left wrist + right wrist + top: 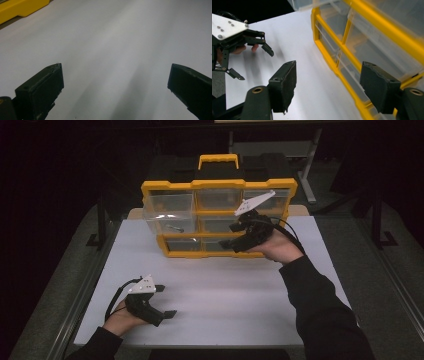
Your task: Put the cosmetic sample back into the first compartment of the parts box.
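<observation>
The right gripper, jaws released, approaches the yellow drawer organizer; next likely means closing on a drawer front. The left gripper rests released on the worktop.

My left gripper has bare table toward twelve; the yellow drawer cabinet blocks farther travel there.

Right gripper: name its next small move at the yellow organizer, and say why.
Probably ease the right gripper forward onto a lower drawer front of the organizer: it is open, holds nothing, and hovers just before the bottom rows, while the left gripper rests open on the table.
</observation>
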Demonstrator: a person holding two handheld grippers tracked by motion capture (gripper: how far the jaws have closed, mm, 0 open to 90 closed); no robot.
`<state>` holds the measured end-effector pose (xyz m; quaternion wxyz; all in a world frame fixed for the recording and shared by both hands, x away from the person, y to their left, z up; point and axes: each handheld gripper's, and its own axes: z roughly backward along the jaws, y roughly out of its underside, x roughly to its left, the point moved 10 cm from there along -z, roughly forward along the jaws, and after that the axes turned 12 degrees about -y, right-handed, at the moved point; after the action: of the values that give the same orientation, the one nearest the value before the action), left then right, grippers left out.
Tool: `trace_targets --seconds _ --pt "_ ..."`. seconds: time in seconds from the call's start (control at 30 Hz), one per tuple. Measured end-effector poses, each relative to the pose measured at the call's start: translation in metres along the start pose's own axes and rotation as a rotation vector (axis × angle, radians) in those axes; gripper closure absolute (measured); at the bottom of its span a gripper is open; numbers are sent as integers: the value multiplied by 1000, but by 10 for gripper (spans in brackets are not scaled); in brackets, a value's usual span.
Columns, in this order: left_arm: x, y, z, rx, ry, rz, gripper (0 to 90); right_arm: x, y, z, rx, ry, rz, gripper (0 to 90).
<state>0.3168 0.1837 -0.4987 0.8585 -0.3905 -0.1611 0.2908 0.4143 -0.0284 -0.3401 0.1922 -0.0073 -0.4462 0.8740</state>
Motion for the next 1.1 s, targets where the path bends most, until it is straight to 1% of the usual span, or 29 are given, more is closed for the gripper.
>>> trace_targets --seconds 0.13,0.2,0.27,0.37,0.43,0.5,0.6,0.7,0.8,0.9,0.97,1.1 --pt "0 0 0 1 0 -2 0 1 19 -4 -21 -2 -10 222" --pt "0 0 0 2 0 -5 0 2 27 -7 -31 -1 -24 181" --pt "0 0 0 2 -1 -5 0 2 36 -9 -39 10 -37 149" --pt "0 0 0 1 -1 -5 0 2 50 -13 -47 35 -41 133" --pt "0 0 0 1 -2 -5 0 3 59 -14 -55 38 -45 122" --pt "0 1 1 2 -2 -7 0 4 68 -16 -64 36 -66 92" --pt "0 1 1 2 -3 -7 0 4 83 -18 -63 46 -86 48" --pt "0 1 0 4 -3 -10 0 4 95 -18 -76 50 -104 21" --pt "0 1 0 3 -3 -8 0 5 106 -18 -79 55 -110 20" --pt "0 1 0 3 -3 -9 0 8 118 -18 -72 51 -104 18" --pt "-1 1 0 5 -2 -8 0 9 125 -18 -68 60 -102 18" --pt "-1 1 1 4 -2 -11 0 13 137 -17 -84 60 -110 18"
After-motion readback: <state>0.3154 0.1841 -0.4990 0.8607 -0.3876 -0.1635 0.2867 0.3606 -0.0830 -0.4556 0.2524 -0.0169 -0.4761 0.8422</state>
